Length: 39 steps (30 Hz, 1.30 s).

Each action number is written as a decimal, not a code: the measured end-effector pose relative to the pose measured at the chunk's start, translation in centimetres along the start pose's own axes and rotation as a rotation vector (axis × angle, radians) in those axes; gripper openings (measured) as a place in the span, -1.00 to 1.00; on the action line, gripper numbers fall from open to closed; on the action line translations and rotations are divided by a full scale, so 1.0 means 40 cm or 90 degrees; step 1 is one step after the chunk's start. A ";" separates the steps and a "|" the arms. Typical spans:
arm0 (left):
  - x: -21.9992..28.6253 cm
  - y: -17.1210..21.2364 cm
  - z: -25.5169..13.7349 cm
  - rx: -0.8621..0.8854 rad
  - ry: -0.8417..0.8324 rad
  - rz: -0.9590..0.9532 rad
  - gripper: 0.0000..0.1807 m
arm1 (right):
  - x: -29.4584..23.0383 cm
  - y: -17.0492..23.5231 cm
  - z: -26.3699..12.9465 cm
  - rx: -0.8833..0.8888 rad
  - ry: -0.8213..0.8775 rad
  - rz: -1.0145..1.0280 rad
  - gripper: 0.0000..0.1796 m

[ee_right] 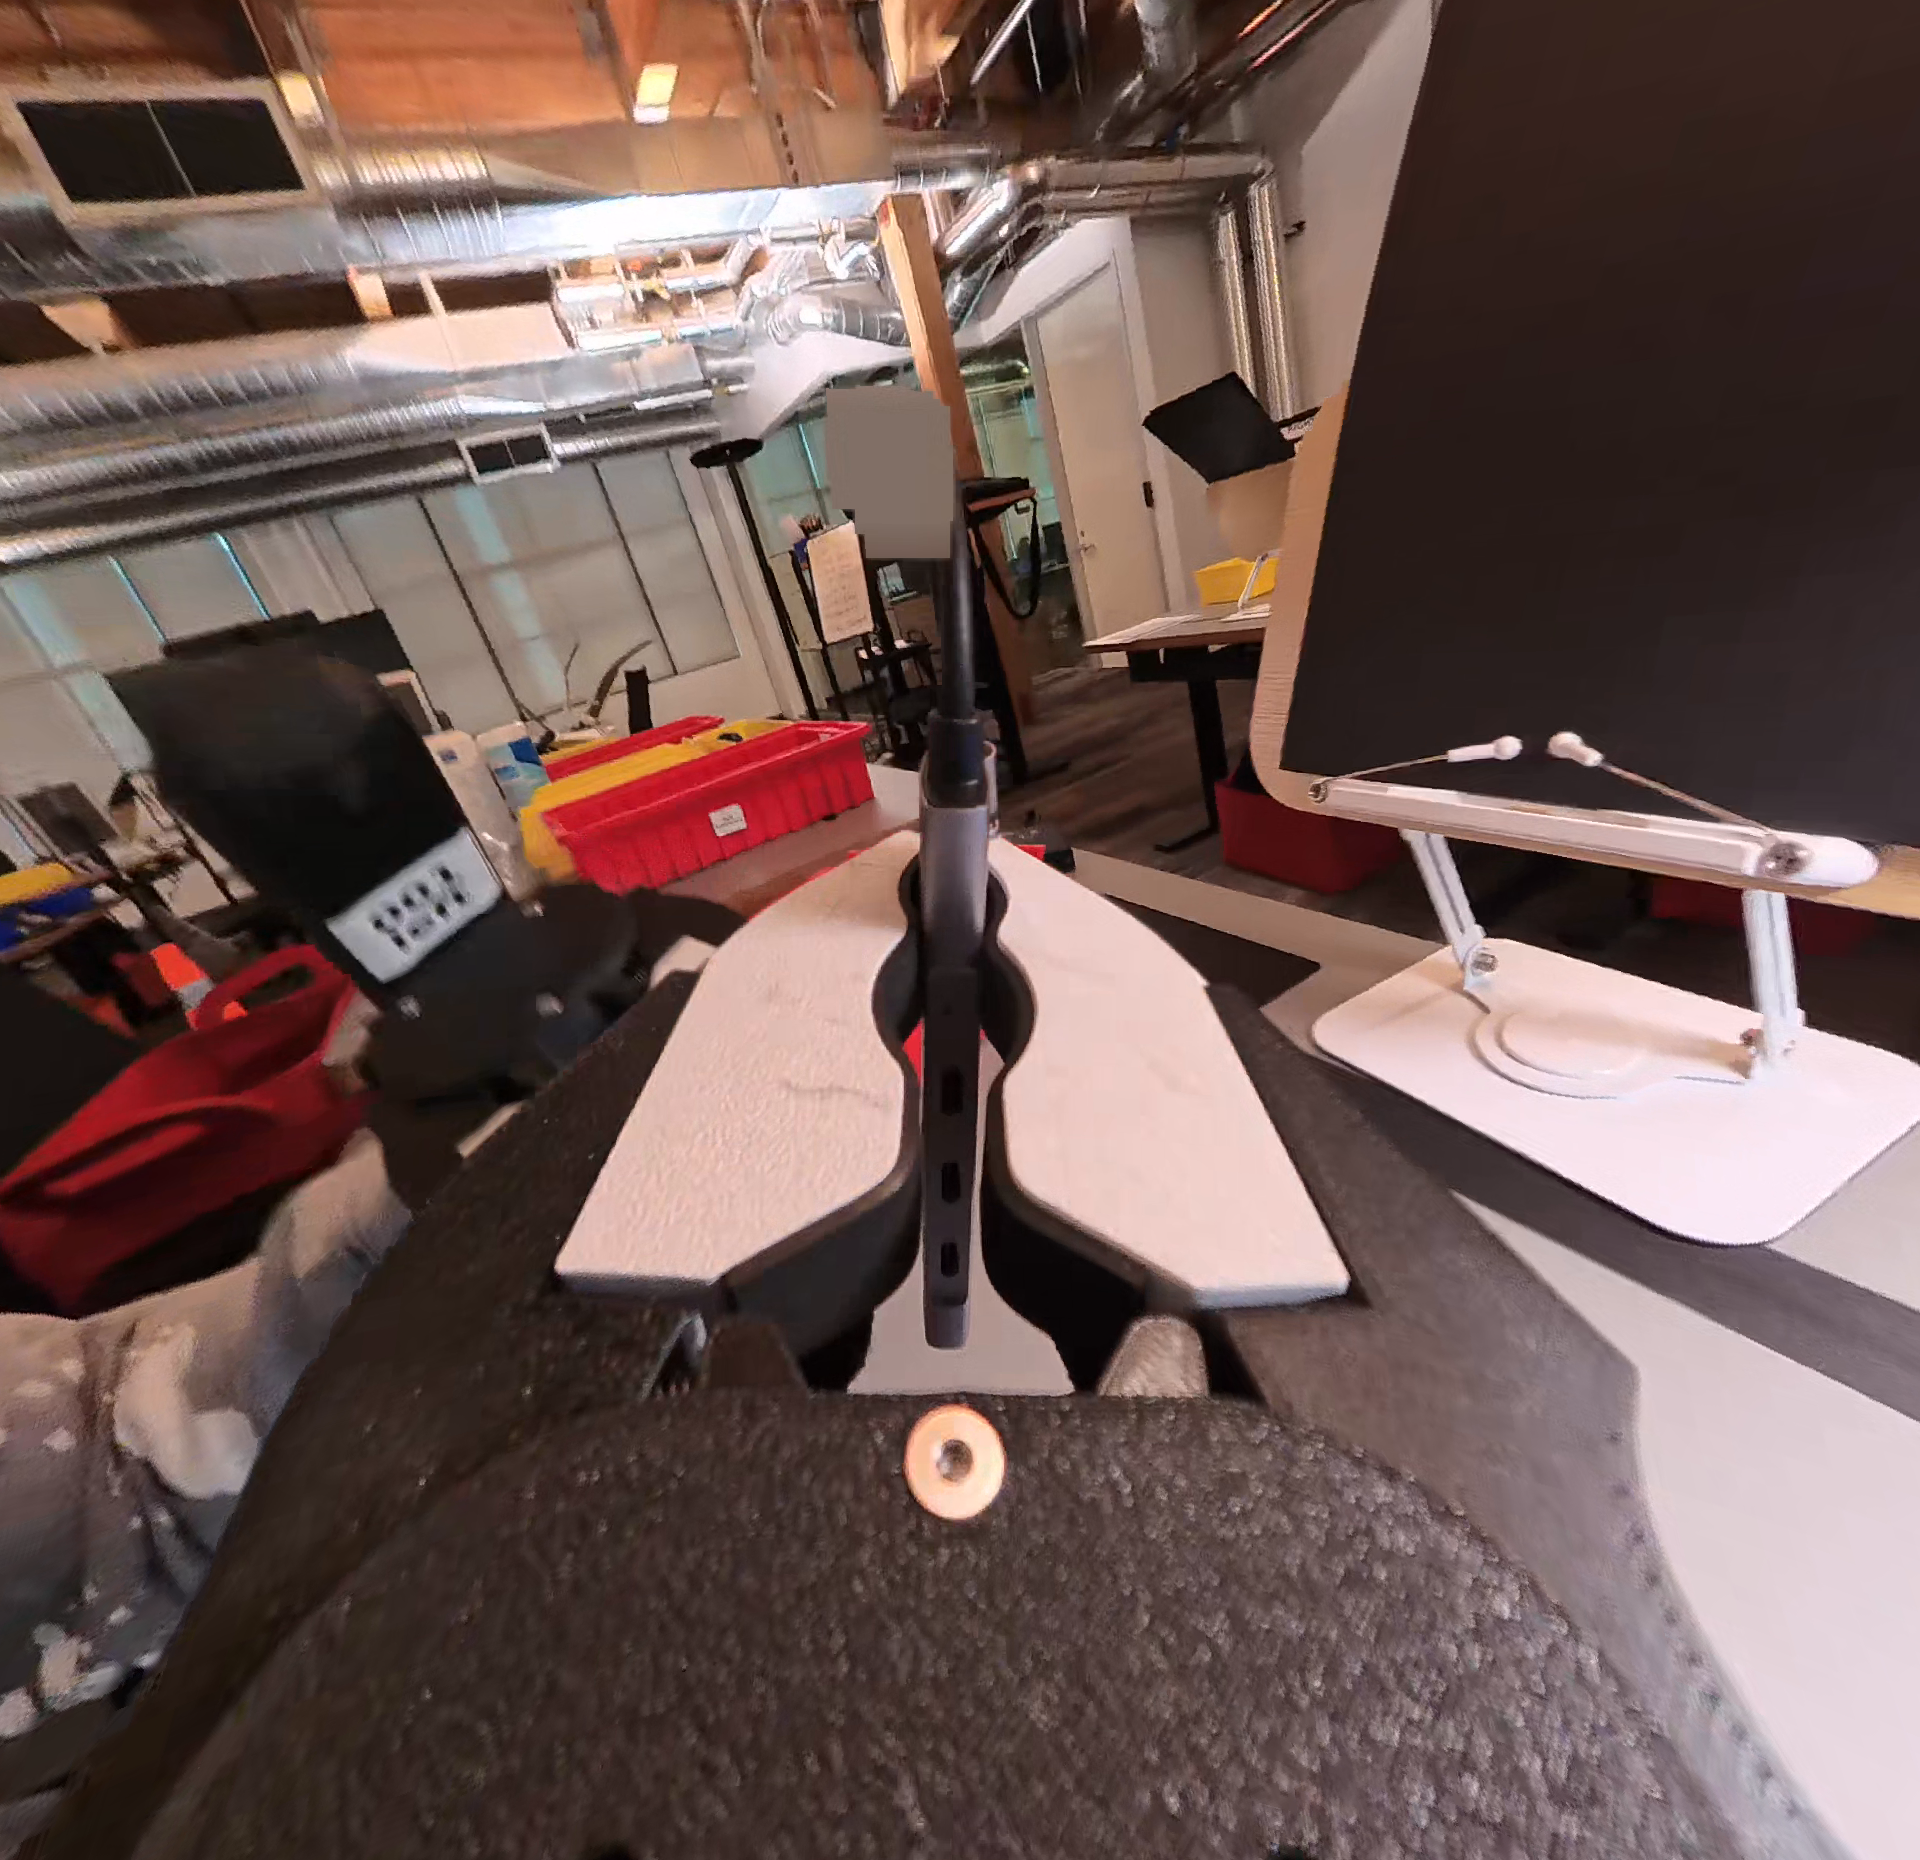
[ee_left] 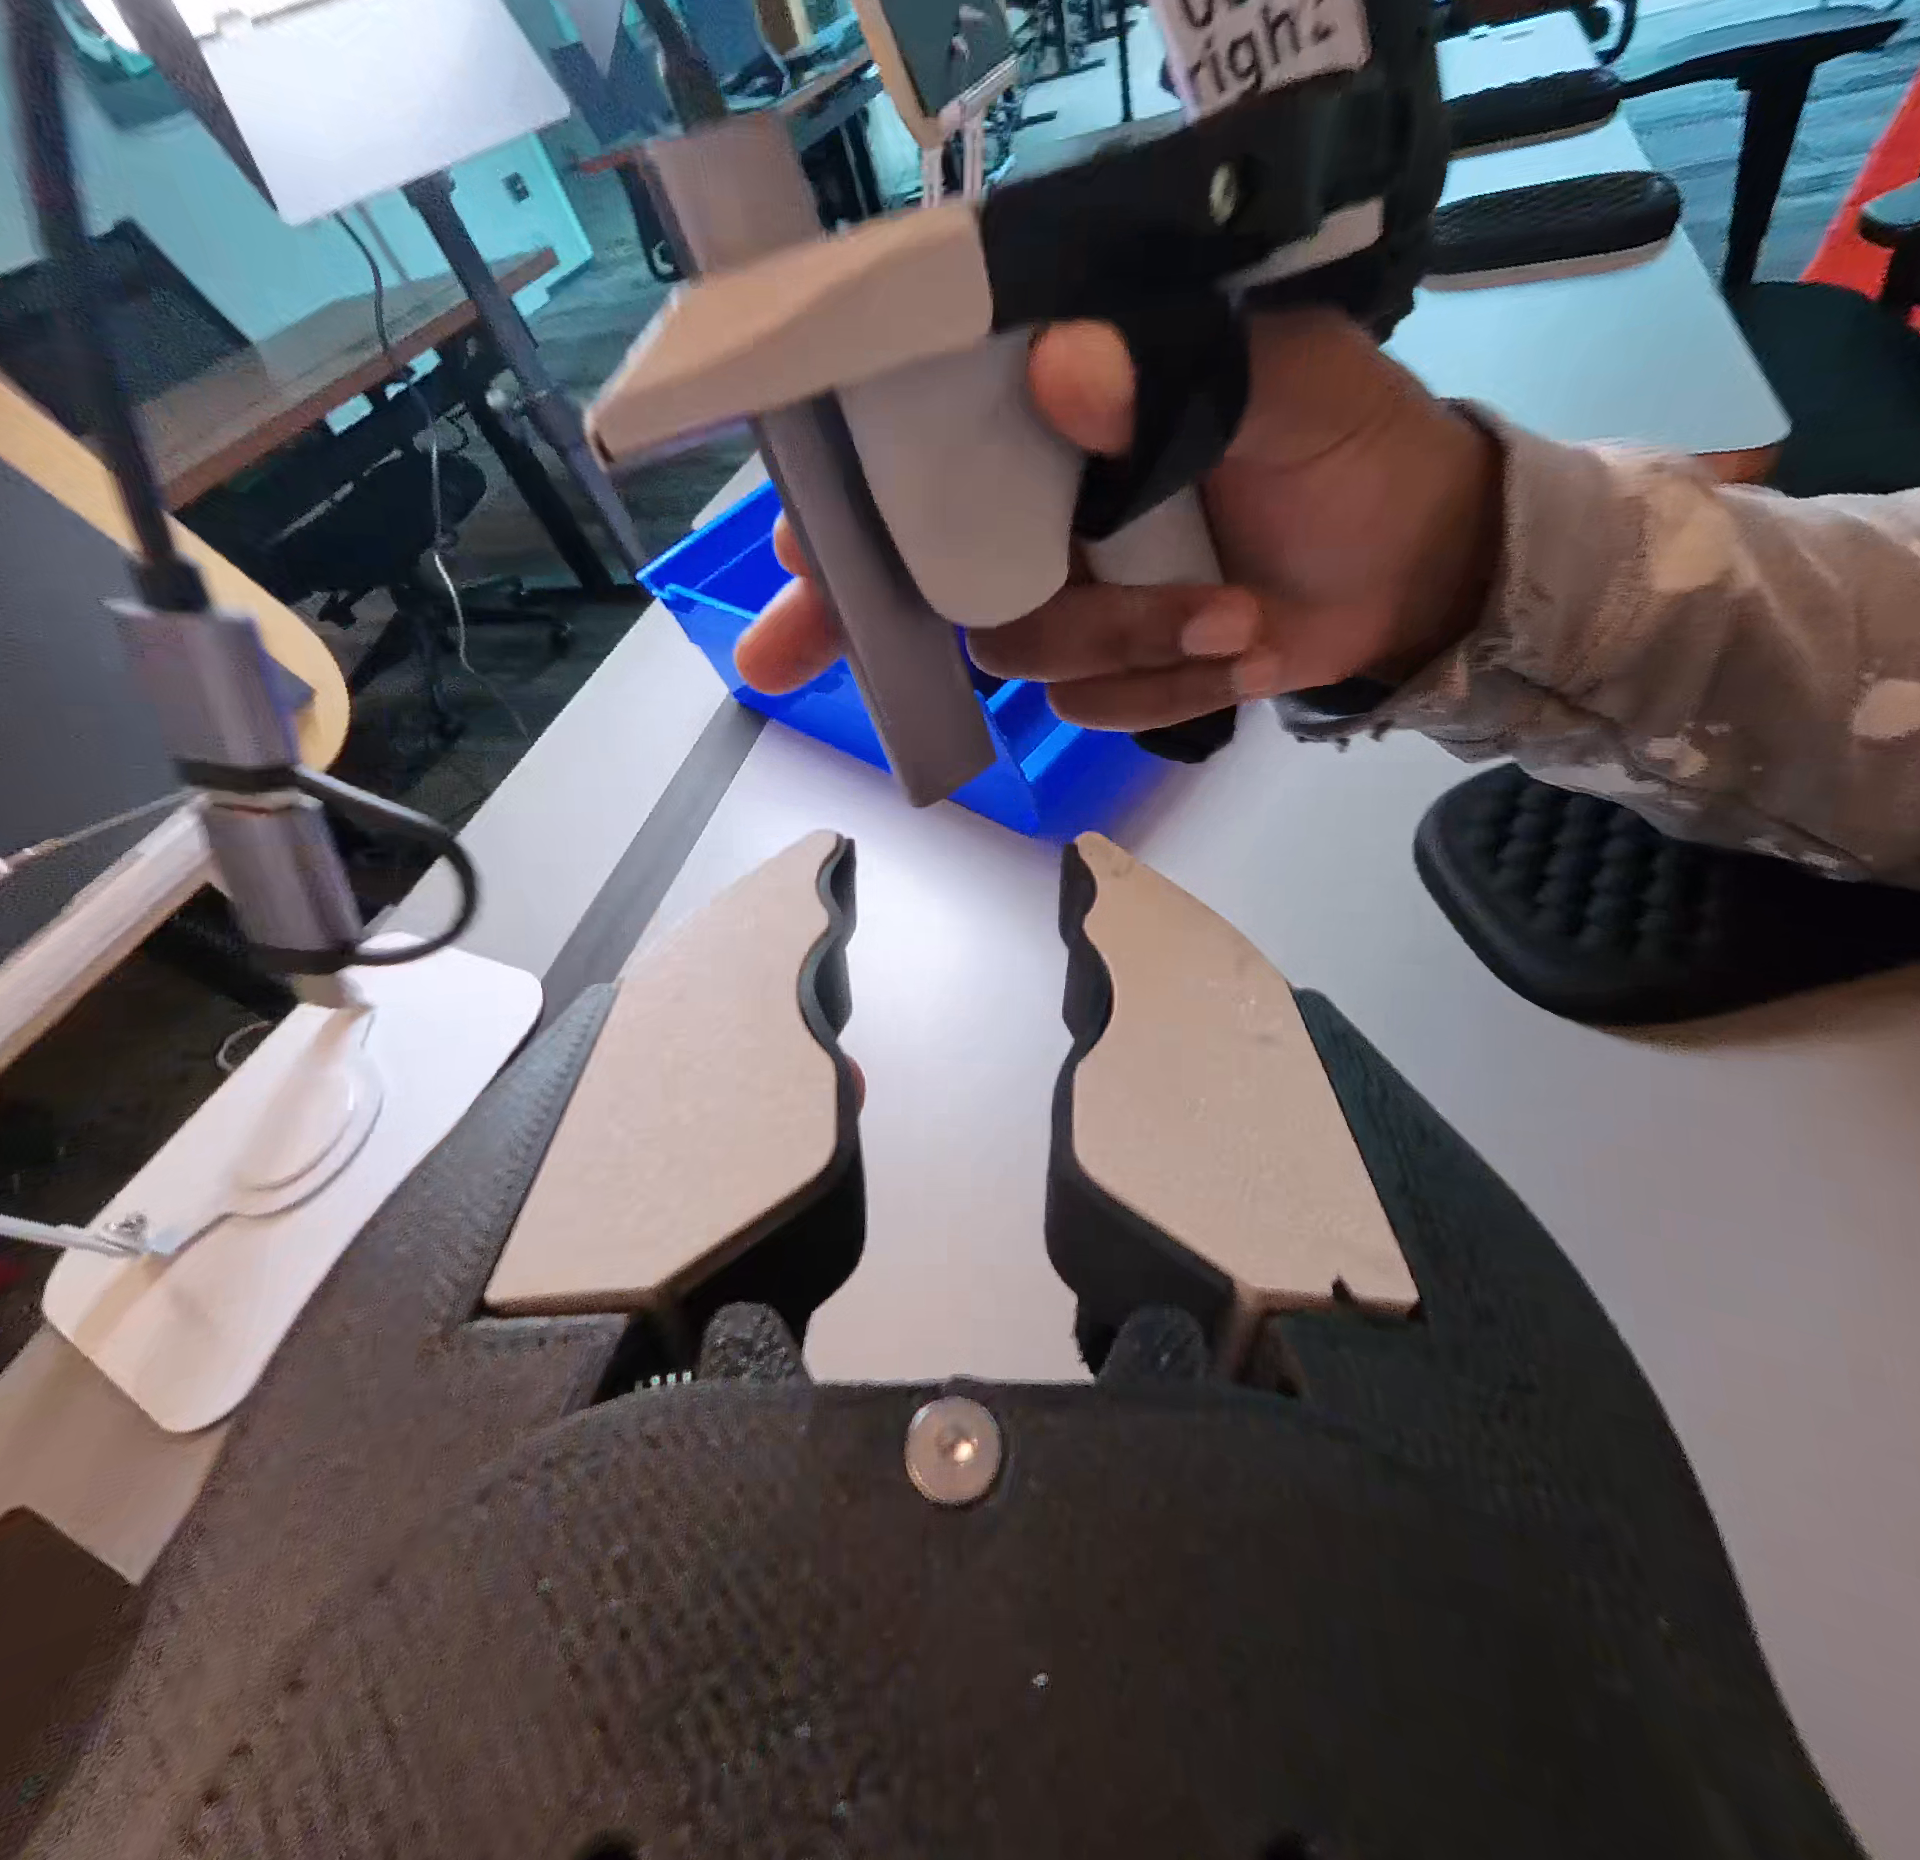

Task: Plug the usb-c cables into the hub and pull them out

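The right hand-held gripper is clamped on the grey hub, holding it on edge above the white table, its black cable running upward. The left hand-held gripper hangs open and empty, near a blue bin

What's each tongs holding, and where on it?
Right tongs clamp the hub on its flat faces, near the cable end, port edge facing the camera. Left tongs are open and hold nothing.
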State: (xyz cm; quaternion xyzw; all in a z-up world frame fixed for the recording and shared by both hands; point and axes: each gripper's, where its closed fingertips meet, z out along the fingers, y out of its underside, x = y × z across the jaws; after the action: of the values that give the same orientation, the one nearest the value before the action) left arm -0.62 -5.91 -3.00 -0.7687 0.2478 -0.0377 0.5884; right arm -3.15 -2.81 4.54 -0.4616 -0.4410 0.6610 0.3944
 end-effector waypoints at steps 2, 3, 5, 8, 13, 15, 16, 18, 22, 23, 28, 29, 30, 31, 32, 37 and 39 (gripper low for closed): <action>-0.010 0.007 0.031 0.013 -0.037 0.002 -0.53 | -0.001 -0.001 0.002 0.016 -0.009 0.045 -0.93; -0.006 0.002 0.042 0.032 -0.039 -0.002 -0.51 | -0.003 0.000 0.005 0.025 -0.010 0.061 -0.93; -0.004 -0.012 0.054 0.067 -0.049 -0.022 -0.51 | -0.011 0.007 0.013 0.035 -0.017 0.076 -0.93; -0.017 -0.026 0.040 0.102 -0.074 -0.005 -0.69 | -0.034 0.013 0.022 0.036 -0.037 0.065 -0.93; 0.019 -0.068 -0.029 0.144 0.103 -0.109 -0.77 | -0.106 -0.008 -0.010 0.009 -0.166 -0.052 -0.83; 0.048 -0.090 -0.068 0.178 0.230 -0.186 -0.78 | -0.151 -0.011 -0.043 -0.008 -0.258 -0.081 -0.71; 0.053 -0.102 -0.086 0.200 0.278 -0.224 -0.79 | -0.161 -0.009 -0.055 -0.016 -0.278 -0.105 -0.67; 0.060 -0.119 -0.120 0.239 0.368 -0.286 -0.88 | -0.175 0.003 -0.071 -0.035 -0.295 -0.161 -0.62; 0.058 -0.131 -0.148 0.282 0.453 -0.350 -0.89 | -0.180 0.011 -0.076 -0.049 -0.296 -0.191 -0.83; 0.056 -0.134 -0.152 0.289 0.466 -0.362 -0.89 | -0.178 0.014 -0.077 -0.044 -0.298 -0.198 -0.94; 0.042 -0.153 -0.183 0.329 0.499 -0.394 -0.89 | -0.155 0.027 -0.082 -0.053 -0.276 -0.268 -1.00; 0.042 -0.157 -0.194 0.335 0.515 -0.399 -0.89 | -0.144 0.026 -0.080 -0.056 -0.251 -0.290 -1.00; 0.046 -0.158 -0.204 0.334 0.536 -0.404 -0.90 | -0.135 0.026 -0.077 -0.061 -0.227 -0.312 -1.00; 0.052 -0.158 -0.210 0.330 0.555 -0.407 -0.90 | -0.140 0.027 -0.077 -0.065 -0.223 -0.321 -1.00; 0.058 -0.156 -0.213 0.324 0.568 -0.406 -0.90 | -0.162 0.028 -0.081 -0.066 -0.248 -0.313 -1.00; 0.108 -0.145 -0.210 0.291 0.665 -0.415 -0.89 | -0.251 0.049 -0.103 -0.081 -0.347 -0.344 -0.79; 0.138 -0.139 -0.207 0.268 0.701 -0.403 -0.89 | -0.283 0.062 -0.114 -0.107 -0.380 -0.355 -0.56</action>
State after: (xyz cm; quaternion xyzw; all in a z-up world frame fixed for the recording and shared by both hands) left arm 3.21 -14.55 3.36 -0.5419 0.2620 -0.6427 0.4739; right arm 3.91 -13.08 4.32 -0.1431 -0.6964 0.5952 0.3746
